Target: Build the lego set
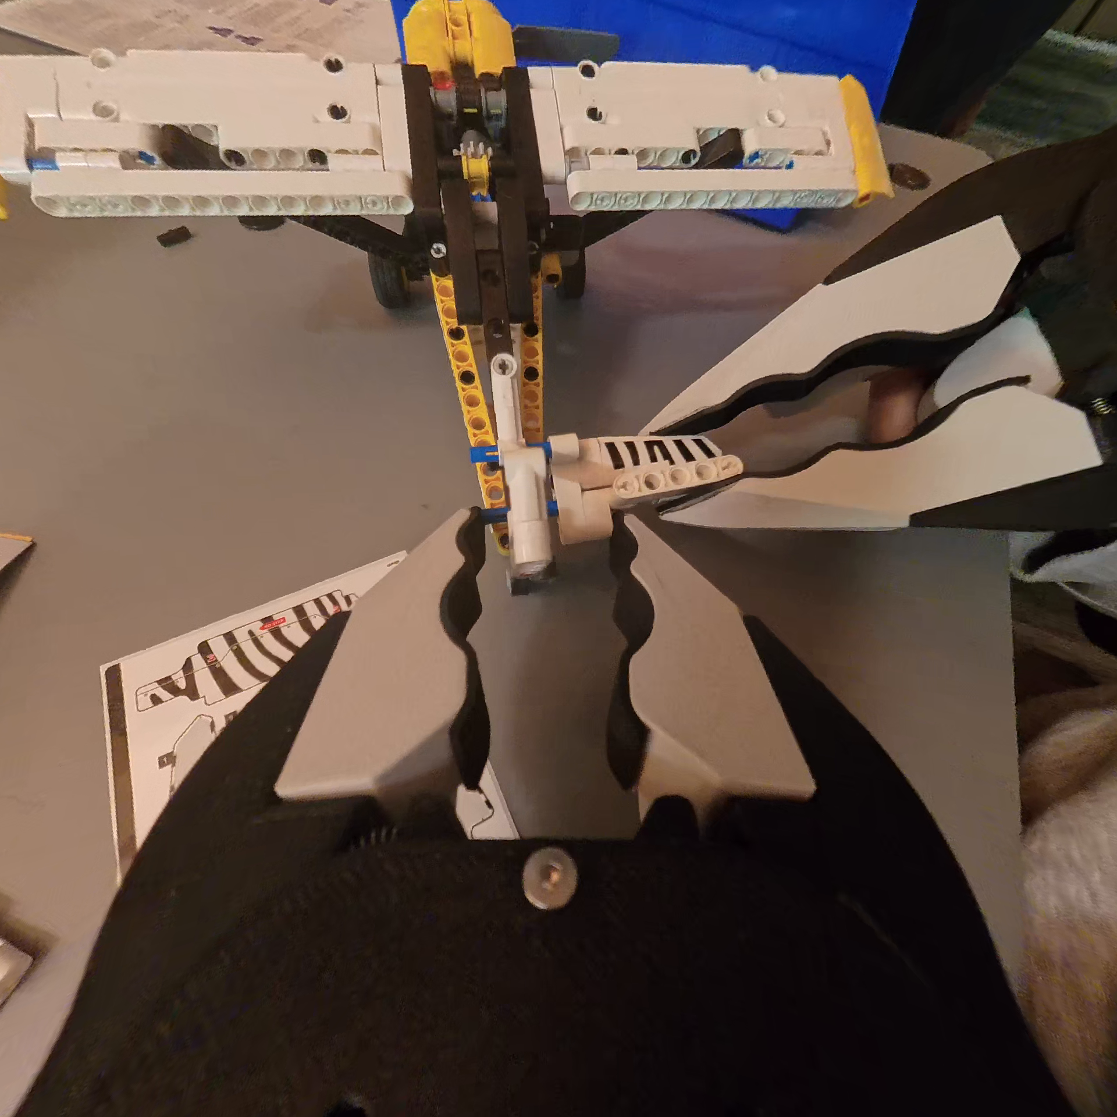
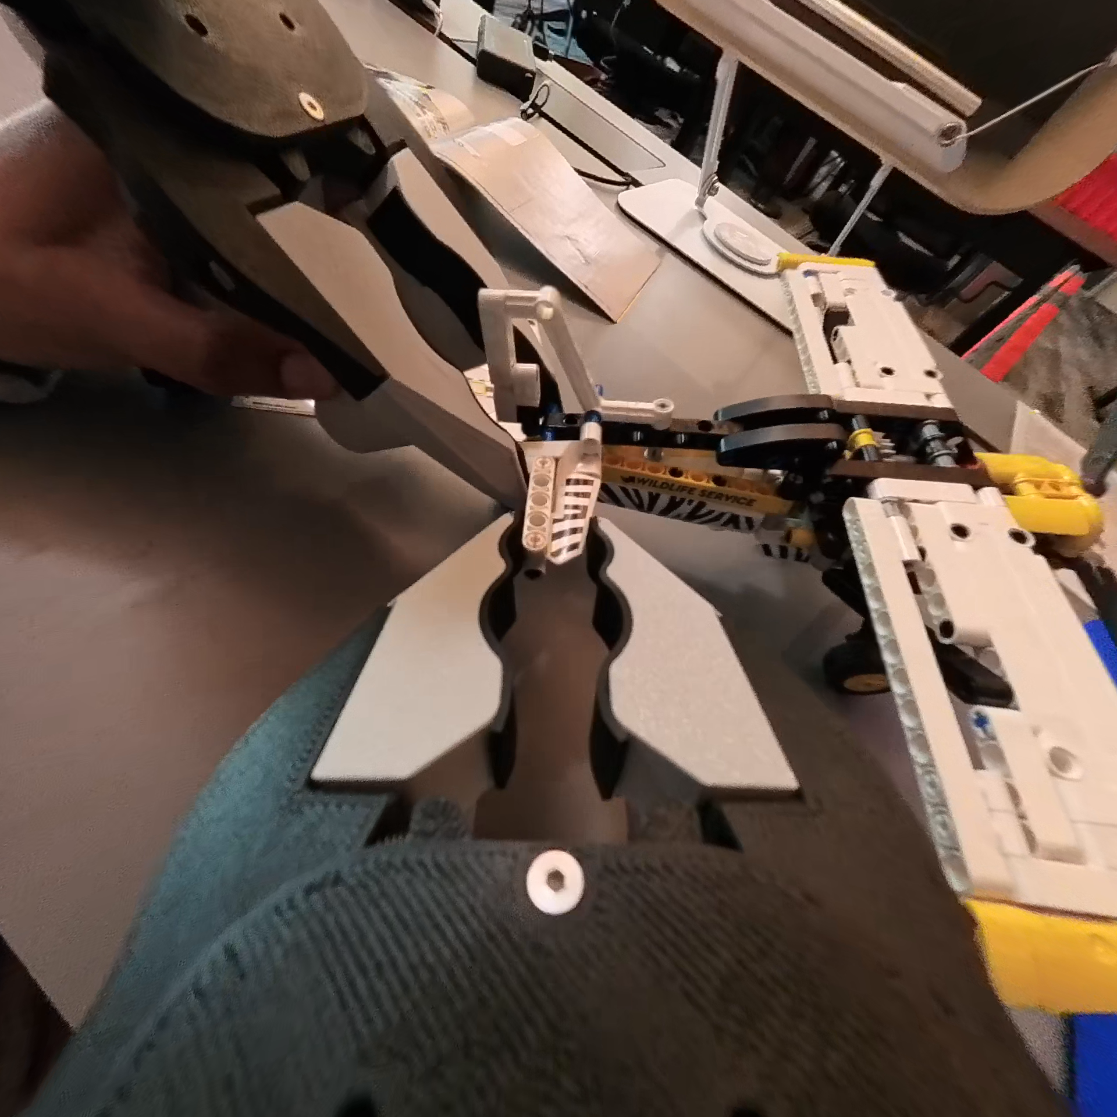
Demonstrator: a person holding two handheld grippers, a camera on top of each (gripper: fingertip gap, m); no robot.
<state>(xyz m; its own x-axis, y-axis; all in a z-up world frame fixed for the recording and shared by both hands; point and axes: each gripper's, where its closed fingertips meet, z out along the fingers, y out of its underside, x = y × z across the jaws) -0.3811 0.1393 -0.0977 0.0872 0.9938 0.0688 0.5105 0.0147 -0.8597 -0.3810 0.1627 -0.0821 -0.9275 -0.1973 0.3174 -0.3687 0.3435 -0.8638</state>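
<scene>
A white-winged plane model with a yellow and black body [image 1: 483, 151] stands on the grey table [image 1: 181, 423], tail toward me; it also shows in the right wrist view [image 2: 876, 483]. My left gripper [image 1: 547, 520] is closed on the plane's tail end, one fingertip against a blue pin, the other against a white connector. My right gripper [image 2: 556, 526] is shut on a white tail fin piece with black stripes [image 2: 559, 514], pressed against the tail's side. The same piece [image 1: 665, 465] shows in the left wrist view, held from the right.
A striped sticker sheet [image 1: 242, 665] lies under my left gripper. A small black part [image 1: 174, 236] lies under the left wing. A blue bin [image 1: 725, 36] stands behind the plane. Cardboard [image 2: 574, 229] and a monitor stand [image 2: 713, 223] are farther back.
</scene>
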